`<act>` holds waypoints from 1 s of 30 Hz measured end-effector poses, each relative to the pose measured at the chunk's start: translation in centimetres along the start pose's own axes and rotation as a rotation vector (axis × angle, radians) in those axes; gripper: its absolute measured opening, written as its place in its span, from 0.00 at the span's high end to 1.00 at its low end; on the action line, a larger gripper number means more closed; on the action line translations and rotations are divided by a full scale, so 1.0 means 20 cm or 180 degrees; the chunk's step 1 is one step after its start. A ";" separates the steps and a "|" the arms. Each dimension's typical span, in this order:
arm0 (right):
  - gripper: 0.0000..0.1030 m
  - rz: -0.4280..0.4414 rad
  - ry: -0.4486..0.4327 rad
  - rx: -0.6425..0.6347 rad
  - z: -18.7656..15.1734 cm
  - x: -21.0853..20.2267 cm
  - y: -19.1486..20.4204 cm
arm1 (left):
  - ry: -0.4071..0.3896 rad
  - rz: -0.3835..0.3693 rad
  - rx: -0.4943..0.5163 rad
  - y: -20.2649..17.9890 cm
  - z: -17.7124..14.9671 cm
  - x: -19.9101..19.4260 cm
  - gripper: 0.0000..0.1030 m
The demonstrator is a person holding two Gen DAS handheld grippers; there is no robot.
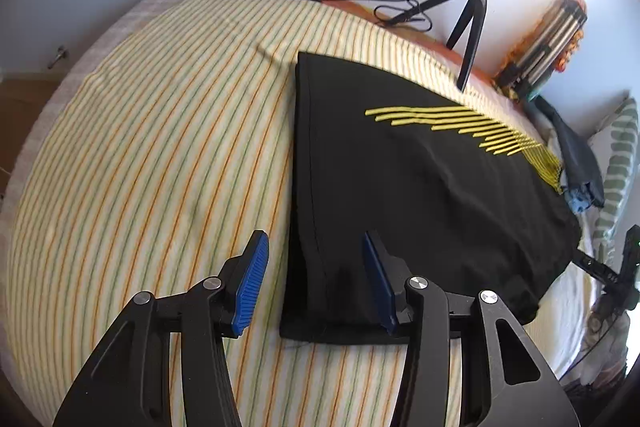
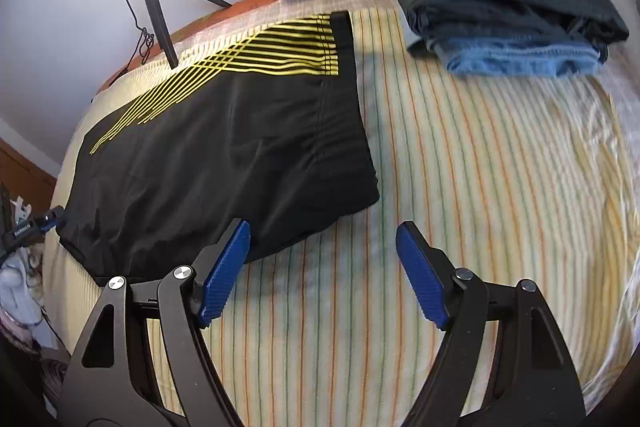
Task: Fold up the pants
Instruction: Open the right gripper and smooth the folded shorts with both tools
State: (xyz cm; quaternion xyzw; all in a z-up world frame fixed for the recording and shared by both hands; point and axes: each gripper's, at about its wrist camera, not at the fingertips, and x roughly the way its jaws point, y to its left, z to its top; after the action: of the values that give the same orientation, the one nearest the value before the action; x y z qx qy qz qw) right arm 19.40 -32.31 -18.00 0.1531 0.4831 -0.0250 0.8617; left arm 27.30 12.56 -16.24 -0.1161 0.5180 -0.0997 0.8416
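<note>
Left wrist view shows the black pants (image 1: 400, 195) lying folded and flat on the bed (image 1: 140, 147), smooth cloth with thin yellow lines near one end. The bed sheet is soft and striped in orange and green. The left gripper (image 1: 316, 275) hangs over the near corner of the pants, its jaws apart, its bumpy blue pads (image 1: 252, 283) not pressing the cloth. The right gripper (image 2: 324, 267) is wide open over the bare sheet, just beside the pants. Folded jeans and dark cloth (image 2: 504, 11) sit in a pile well apart.
</note>
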 end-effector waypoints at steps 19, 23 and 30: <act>0.59 0.0150 -0.0067 0.0173 0.11 0.15 -0.01 | -0.0289 0.0783 0.0168 0.05 -0.13 -0.10 0.94; 0.48 0.0266 -0.0051 0.0316 0.06 0.11 -0.05 | -0.0448 0.0431 0.0263 -0.06 -0.16 -0.23 0.72; 0.42 0.0292 -0.0073 0.0374 0.02 0.07 -0.05 | -0.0355 -0.0236 0.0799 -0.52 -0.26 -0.24 0.60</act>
State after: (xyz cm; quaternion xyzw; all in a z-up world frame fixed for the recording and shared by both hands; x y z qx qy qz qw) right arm 20.34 -33.19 -19.28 0.2251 0.4634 -0.0155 0.8569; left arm 19.99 3.60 -11.37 -0.0343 0.4492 -0.1881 0.8727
